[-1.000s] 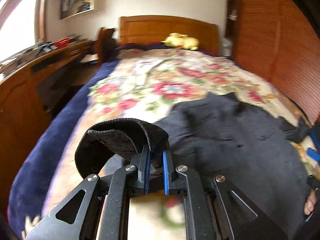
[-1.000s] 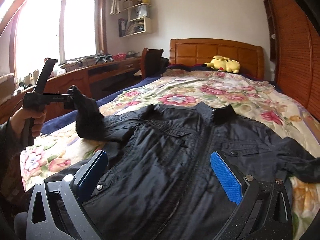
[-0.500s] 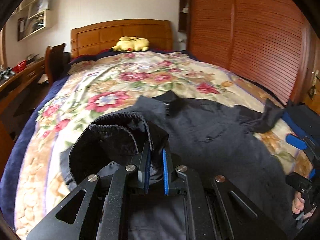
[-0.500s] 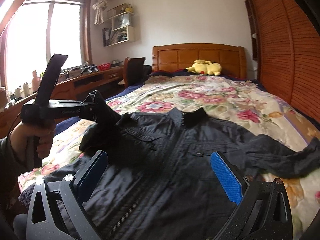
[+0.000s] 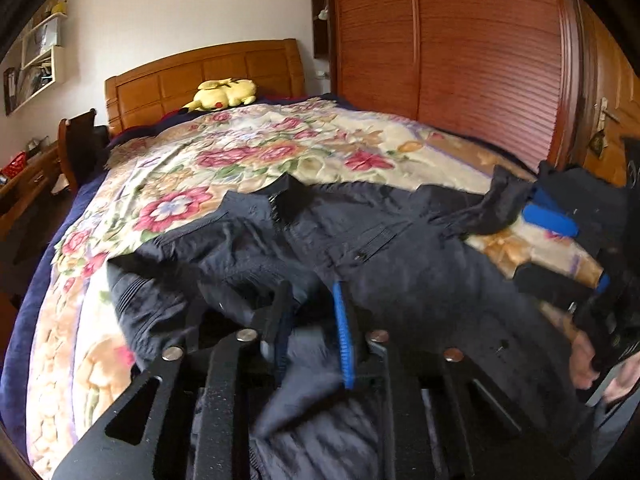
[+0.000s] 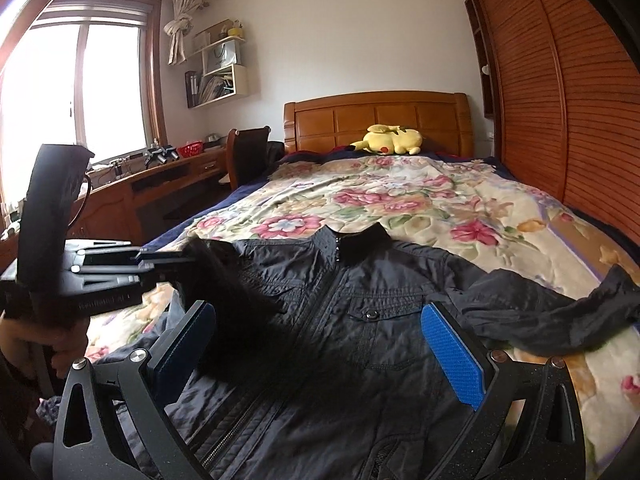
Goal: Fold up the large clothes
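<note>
Left wrist view: left gripper at bottom centre, fingers parted a little, dark fabric of the black jacket bunched between them; cannot tell if the pads actually touch it, frame is blurred. Jacket lies front-up across the floral bedspread, collar toward upper centre. One sleeve stretches to the right, its cuff next to the blue pads of the right gripper at the right edge. Yellow plush toy sits by the wooden headboard, upper left. Louvred wardrobe doors fill the upper right.

Right wrist view: right gripper at the bottom, fingers spread wide, nothing between them, hovering over the lower front of the jacket. Left gripper at centre left, hand on its handle, tips in a lifted fold of sleeve fabric. Other sleeve lies flat at right on the bedspread. Plush toy by the headboard. Window upper left, desk below it.
</note>
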Tool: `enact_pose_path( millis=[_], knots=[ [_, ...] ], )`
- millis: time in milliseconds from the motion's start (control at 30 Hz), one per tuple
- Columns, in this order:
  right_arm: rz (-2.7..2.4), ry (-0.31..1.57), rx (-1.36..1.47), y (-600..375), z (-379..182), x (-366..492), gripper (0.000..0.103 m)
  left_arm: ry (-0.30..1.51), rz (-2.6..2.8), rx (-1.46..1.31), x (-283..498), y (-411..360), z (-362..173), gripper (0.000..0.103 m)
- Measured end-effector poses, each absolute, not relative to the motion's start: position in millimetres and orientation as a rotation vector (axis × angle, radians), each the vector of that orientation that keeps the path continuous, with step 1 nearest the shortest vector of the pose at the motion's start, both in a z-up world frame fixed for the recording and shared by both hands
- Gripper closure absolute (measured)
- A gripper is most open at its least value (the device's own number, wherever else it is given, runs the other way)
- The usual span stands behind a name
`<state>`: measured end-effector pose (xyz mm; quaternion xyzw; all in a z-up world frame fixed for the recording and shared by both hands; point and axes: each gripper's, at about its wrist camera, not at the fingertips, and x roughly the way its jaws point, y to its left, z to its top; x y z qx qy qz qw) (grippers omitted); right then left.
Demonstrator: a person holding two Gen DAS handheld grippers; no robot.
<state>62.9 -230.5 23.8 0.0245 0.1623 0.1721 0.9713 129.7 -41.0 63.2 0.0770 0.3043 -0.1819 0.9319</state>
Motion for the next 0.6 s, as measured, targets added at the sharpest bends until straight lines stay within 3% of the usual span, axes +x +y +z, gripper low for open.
enact_pose_path(
  millis=[100, 200, 300, 367, 600],
  knots=[
    [0.351, 0.334, 0.051, -229.2, 22.6, 65.6, 0.001, 0.598, -0.335, 0.145, 122.1, -31.5, 56.6, 0.062],
    [0.359, 0.344, 0.055, -230.3, 22.4, 70.2, 0.001, 0.576, -0.312, 0.126, 108.7, -18.9, 49.0, 0.058],
    [0.373, 0.36, 0.051, -226.6, 21.2, 74.8, 0.001, 0.564, -0.293, 0.105, 99.3, -8.2, 43.6, 0.044],
    [0.388, 0.372, 0.049, -223.3, 20.2, 78.5, 0.001, 0.556, -0.267, 0.083, 91.9, 0.5, 40.0, 0.027],
    [0.507, 0.44, 0.05, -205.6, 14.3, 92.4, 0.003, 0.524, -0.191, 0.041, 62.1, 33.4, 30.8, 0.013]
  ],
)
